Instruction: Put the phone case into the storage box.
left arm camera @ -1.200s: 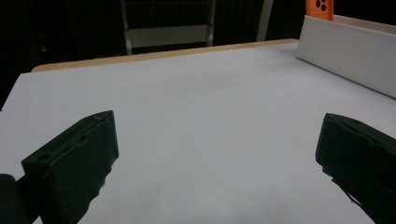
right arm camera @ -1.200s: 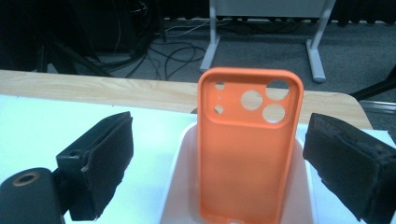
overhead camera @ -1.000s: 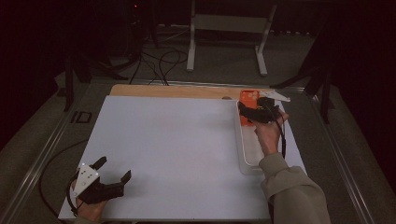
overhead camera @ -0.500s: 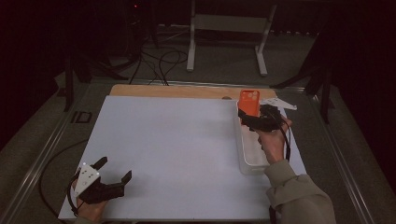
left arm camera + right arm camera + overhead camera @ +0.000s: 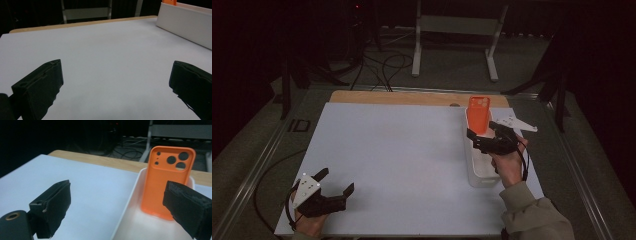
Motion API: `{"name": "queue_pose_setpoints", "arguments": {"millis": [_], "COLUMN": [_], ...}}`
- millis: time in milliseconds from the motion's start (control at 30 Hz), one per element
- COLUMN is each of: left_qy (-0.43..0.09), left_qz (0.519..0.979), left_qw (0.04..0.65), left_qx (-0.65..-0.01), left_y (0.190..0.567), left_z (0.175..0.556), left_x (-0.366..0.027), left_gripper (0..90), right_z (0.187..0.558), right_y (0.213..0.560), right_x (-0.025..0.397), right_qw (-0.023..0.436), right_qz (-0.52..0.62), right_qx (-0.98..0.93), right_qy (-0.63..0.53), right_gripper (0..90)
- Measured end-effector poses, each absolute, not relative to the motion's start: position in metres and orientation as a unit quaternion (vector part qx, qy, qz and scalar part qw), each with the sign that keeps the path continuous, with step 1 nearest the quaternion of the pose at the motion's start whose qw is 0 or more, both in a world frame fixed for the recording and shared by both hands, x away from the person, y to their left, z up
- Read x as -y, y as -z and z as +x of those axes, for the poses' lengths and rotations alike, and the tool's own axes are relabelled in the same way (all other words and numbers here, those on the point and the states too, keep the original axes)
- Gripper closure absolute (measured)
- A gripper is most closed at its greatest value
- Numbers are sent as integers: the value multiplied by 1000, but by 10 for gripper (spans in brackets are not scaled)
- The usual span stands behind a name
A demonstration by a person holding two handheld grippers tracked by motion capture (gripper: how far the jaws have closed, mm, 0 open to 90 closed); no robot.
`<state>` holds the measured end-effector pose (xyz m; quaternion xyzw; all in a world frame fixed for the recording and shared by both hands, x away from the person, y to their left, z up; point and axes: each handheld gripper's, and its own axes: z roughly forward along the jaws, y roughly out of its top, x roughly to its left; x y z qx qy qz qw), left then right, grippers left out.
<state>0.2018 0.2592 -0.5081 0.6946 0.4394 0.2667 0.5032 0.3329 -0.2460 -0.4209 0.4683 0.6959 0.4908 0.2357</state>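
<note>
One orange phone case [image 5: 478, 114] stands upright at the far end of a single white tray [image 5: 476, 172] on the right side of the desk [image 5: 402, 150], its camera cutouts facing the right gripper [image 5: 484, 141]. That gripper, held in the person's right hand [image 5: 508, 162], hovers over the tray just short of the case, its two fingers [image 5: 53, 202] released and spread wide with nothing between them. The left gripper [image 5: 337, 187] rests low at the desk's near left corner, well apart from the tray, its two fingers [image 5: 41, 87] likewise spread and holding nothing.
</note>
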Motion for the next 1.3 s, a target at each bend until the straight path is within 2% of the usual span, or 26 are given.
{"name": "queue_pose_setpoints", "arguments": {"millis": [300,500,767,1300], "left_qy": [-258,-255,-251,-257], "left_qz": [702,706,705,707], "left_qw": [501,500,507,520], "left_qx": [-436,-433,-427,-404], "left_y": [506,504,500,498], "left_z": [203,204,204,202], "left_x": [-258,-257,-258,-256], "left_gripper": [2,2,2,2], "right_z": [304,283,259,227], "right_y": [424,429,440,480], "right_x": [250,249,253,261], "right_qw": [218,253,273,279], "right_qz": [442,403,386,360], "right_qx": [-703,-721,-720,-696], "right_qy": [-513,-503,-509,-555], "right_gripper": [78,78,79,88]}}
